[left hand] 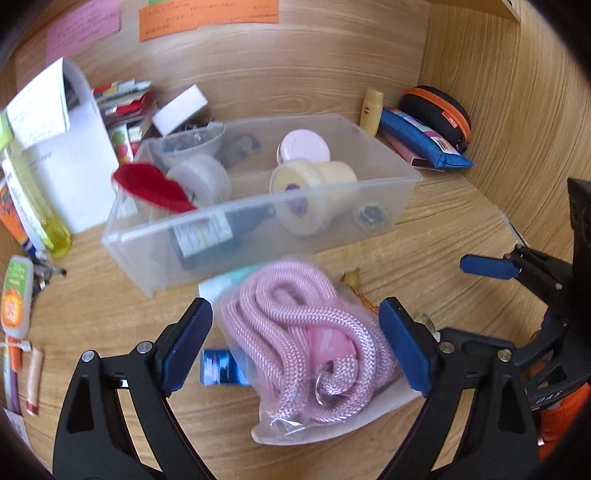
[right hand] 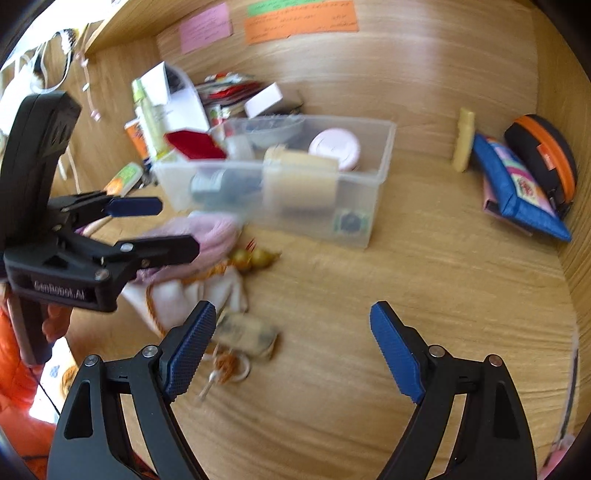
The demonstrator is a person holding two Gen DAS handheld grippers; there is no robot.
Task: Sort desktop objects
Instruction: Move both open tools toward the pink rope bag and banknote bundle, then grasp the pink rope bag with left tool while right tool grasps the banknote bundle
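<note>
The left hand-held gripper (left hand: 295, 332) stood open, its fingers on either side of a bagged pink rope (left hand: 303, 332) lying on the tabletop (left hand: 424, 251) just before the clear bin (left hand: 258, 206). The right hand-held gripper (right hand: 293, 347) hung open over bare wood, holding nothing.

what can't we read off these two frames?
- Left gripper on the bagged pink rope: left wrist view shows the pads beside the bag; contact unclear.
- Blue item under the bag: mostly covered.
- Sticky notes: writing too small.
- Clear bin contents: motion-blurred in right wrist view.
</note>
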